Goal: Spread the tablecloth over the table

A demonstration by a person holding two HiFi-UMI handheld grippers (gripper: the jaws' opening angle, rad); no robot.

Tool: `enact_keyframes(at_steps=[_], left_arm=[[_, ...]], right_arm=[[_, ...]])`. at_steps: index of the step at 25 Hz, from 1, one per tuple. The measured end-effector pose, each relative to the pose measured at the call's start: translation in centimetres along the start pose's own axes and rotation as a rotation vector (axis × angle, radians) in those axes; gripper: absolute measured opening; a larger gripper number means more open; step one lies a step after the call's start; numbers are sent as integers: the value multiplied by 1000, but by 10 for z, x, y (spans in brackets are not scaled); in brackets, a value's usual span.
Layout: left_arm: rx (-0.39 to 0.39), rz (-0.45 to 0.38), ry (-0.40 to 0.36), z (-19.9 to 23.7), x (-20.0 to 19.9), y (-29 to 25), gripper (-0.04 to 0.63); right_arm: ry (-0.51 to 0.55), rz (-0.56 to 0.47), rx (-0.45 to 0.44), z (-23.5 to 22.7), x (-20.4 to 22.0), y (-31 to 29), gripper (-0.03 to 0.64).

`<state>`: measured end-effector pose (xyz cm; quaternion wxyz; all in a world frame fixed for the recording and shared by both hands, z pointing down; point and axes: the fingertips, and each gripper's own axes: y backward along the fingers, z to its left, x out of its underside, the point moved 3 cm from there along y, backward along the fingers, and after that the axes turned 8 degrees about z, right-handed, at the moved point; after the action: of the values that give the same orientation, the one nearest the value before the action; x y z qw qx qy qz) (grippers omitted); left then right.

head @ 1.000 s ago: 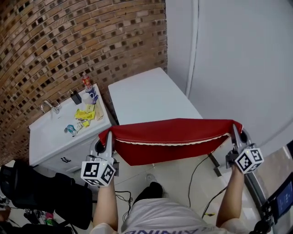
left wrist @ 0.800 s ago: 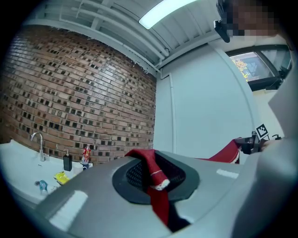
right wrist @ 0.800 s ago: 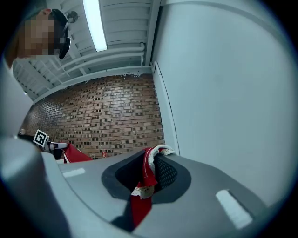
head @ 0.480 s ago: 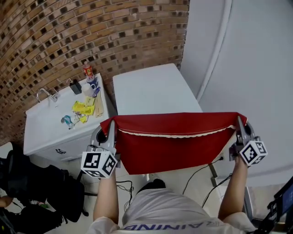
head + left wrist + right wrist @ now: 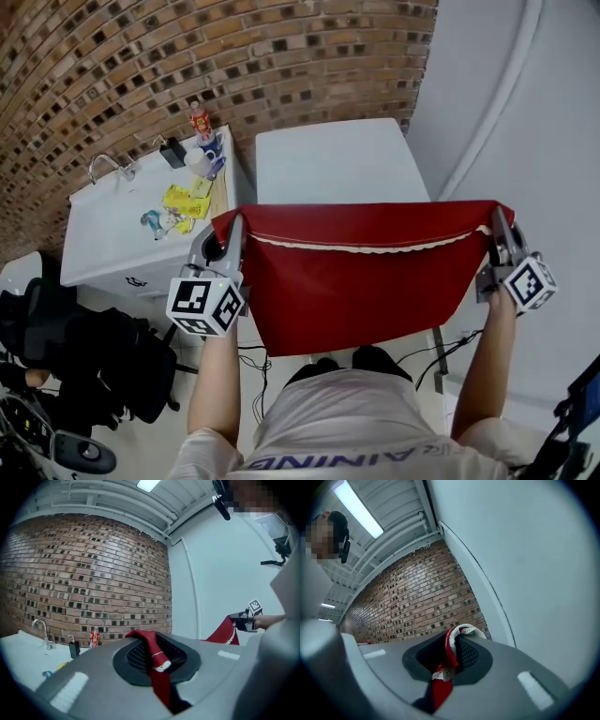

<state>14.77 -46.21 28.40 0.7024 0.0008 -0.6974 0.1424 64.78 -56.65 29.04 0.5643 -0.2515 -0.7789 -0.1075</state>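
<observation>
Two tongs, one red cloth [image 5: 366,272], one white table [image 5: 337,159]. In the head view the cloth hangs stretched across mid-frame, held in the air, its top edge crossing the table's near end. The left tongs [image 5: 232,234] pinch its left corner and the right tongs [image 5: 498,228] its right. One sink [image 5: 103,253] stands upper left. Only the gripper views show the jaws clamped on cloth: a red fold left, a lace-edged bunch right. The left gripper view alone catches the other tongs, far right.
</observation>
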Motion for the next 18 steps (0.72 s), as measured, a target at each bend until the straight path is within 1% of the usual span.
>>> enact_keyframes(at_steps=[3,6,8,13,18], left_arm=[[-59,-3,-16,9,-8,-17,20],[-125,6,-18,17,-6,-33,20],[-152,17,-20,24,-4,-45,20],[-175,39,12,46,3,-79,20],[-169,87,47,70,14,-117,20]], right_arm=[[4,27,-58,-8,-9,-39,36],[24,67,-102,-16,-6,-79,37],[42,87,-124,-20,-2,-104,37],[66,140,-164,-33,9,-153,36],[64,176,-164,-46,21,-186,37]])
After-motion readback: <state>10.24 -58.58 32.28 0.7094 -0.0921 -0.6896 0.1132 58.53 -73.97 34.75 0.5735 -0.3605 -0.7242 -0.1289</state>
